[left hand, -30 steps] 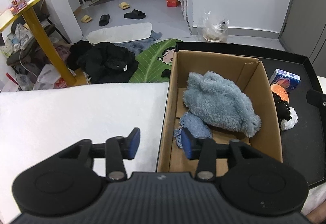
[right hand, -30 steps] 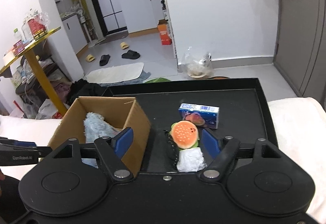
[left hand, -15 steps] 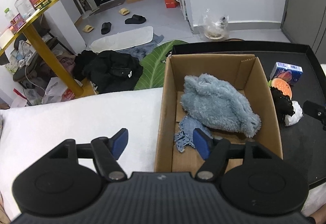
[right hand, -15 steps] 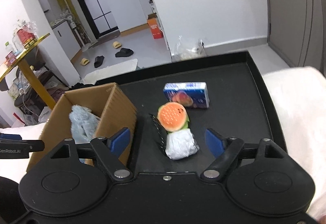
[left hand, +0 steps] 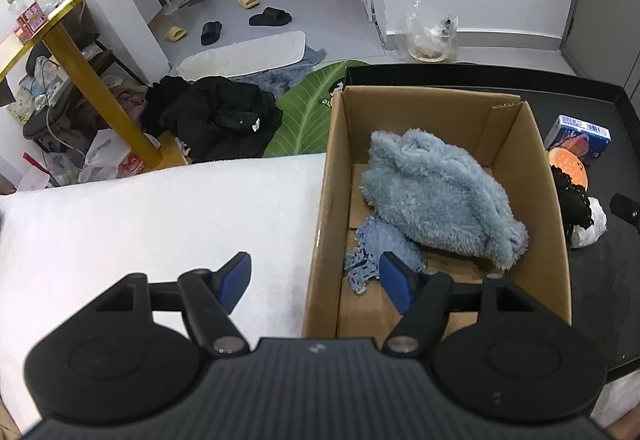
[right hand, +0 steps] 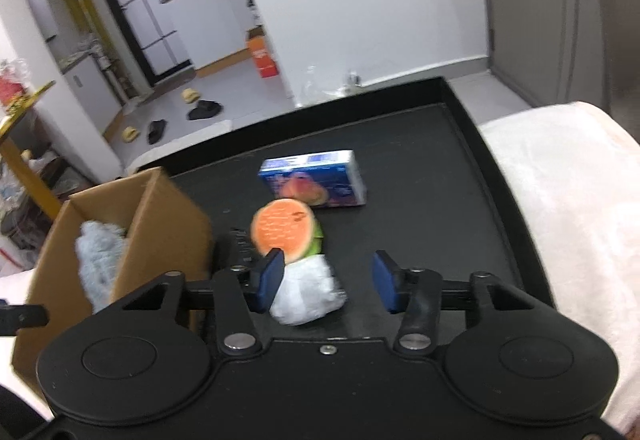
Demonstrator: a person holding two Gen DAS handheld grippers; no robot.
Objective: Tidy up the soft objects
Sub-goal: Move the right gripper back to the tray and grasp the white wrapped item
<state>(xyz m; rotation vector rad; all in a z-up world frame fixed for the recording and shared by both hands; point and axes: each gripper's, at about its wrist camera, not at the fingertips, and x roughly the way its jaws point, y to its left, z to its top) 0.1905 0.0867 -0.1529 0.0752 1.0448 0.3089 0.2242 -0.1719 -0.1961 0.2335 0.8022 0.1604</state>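
Observation:
A cardboard box (left hand: 552, 208) on the black tray holds a fluffy grey-blue cloth (left hand: 436, 196) and a small blue knitted cloth (left hand: 376, 248). My left gripper (left hand: 316, 280) hangs open over the box's left wall, with nothing between its pads. In the right wrist view a white crumpled bundle (right hand: 306, 292) lies on the tray (right hand: 424, 168), with a burger toy (right hand: 284, 230) and a black lace piece (right hand: 240, 248) beside it. My right gripper (right hand: 328, 282) straddles the bundle and its jaws are closing. The left pad is at the bundle; the right pad stands apart from it.
A blue carton (right hand: 316, 180) lies on the tray behind the burger toy. White padding (left hand: 160, 208) lies left of the box and more (right hand: 568, 200) right of the tray. Beyond the edge are dark clothes (left hand: 216, 120), a yellow table leg (left hand: 96, 92) and slippers on the floor.
The left jaws have spread wider over the box's left wall. The right gripper has come down and rolled toward the white bundle, and its jaws have narrowed around it.

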